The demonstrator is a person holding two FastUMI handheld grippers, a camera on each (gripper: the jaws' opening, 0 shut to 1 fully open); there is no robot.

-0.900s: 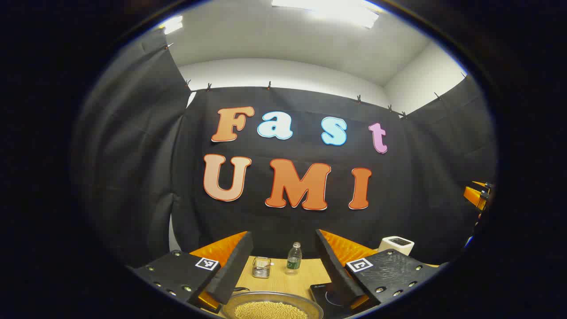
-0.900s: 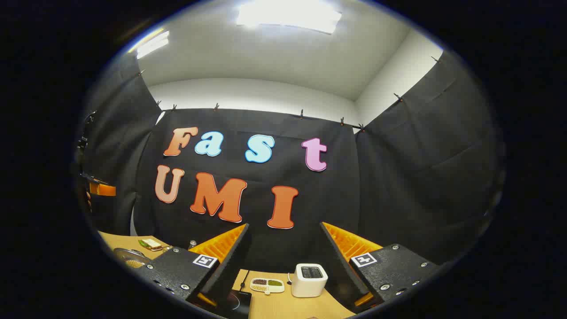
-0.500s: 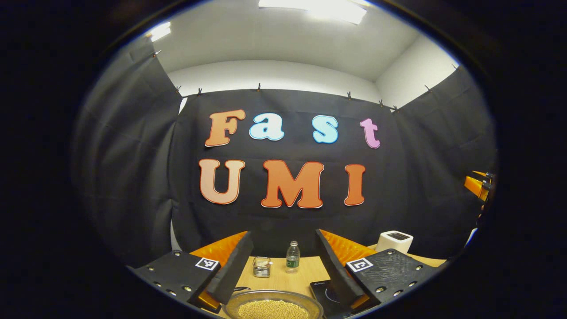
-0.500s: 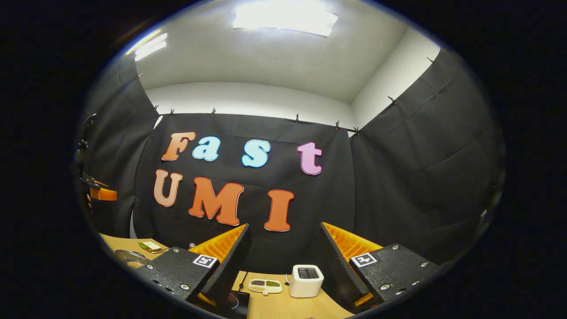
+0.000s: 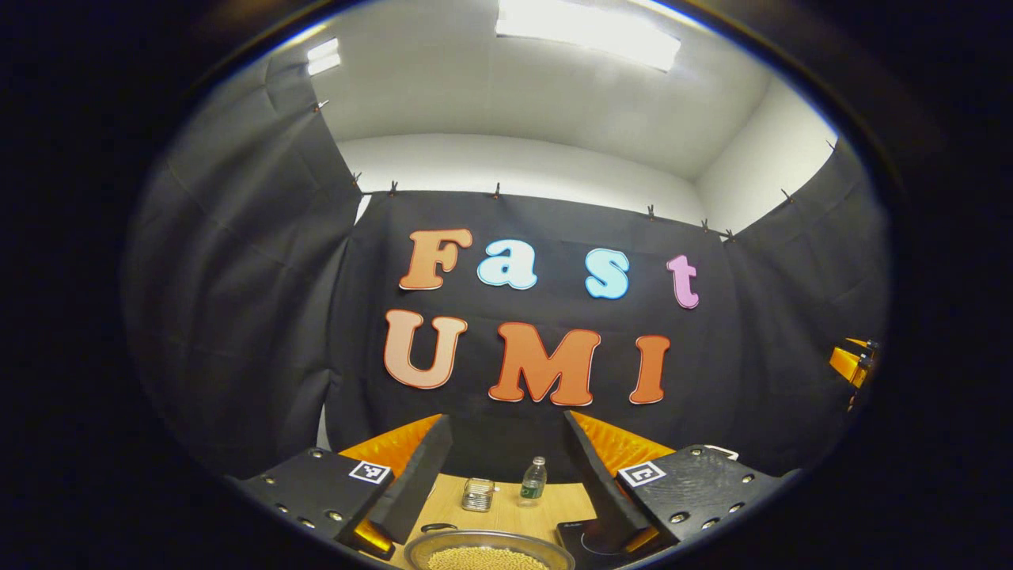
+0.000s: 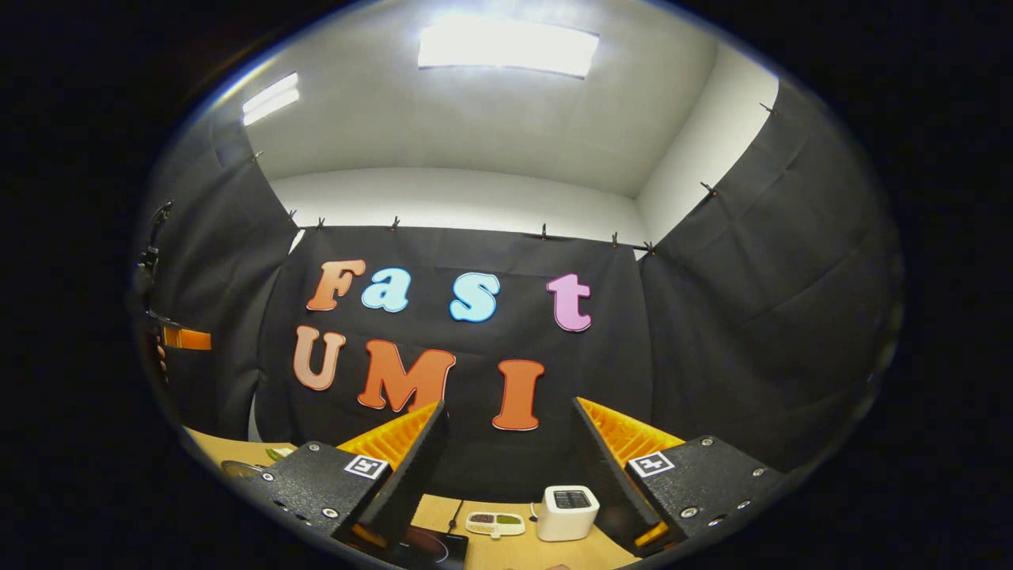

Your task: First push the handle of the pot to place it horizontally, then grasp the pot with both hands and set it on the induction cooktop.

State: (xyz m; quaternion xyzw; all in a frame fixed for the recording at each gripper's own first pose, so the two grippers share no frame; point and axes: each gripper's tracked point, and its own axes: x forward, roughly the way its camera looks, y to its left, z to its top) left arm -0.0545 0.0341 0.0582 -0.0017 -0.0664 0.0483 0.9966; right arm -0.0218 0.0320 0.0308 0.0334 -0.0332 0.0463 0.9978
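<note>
pot (image 5: pixel 487 552) and induction cooktop (image 5: pixel 582 537) edge-cropped

- In the left gripper view the left gripper (image 5: pixel 504 443) has tipped upward: more ceiling fills the top of the frame and the table (image 5: pixel 506 507) has sunk toward the bottom edge.
- The pot (image 5: pixel 489 552) of yellow grains now sits lower at the bottom centre, with less of it showing.
- The bottle (image 5: pixel 534 481) and the small metal basket (image 5: pixel 478 495) have slid down the frame.
- The white toaster (image 5: pixel 724 451) at lower right is now nearly hidden behind the right-hand finger.
- In the right gripper view the right gripper (image 6: pixel 508 443) has likewise tilted up; the toaster (image 6: pixel 570 512) and the divided dish (image 6: pixel 495 523) lie lower, and the pot (image 6: pixel 237 468) at lower left has dropped toward the edge.
</note>
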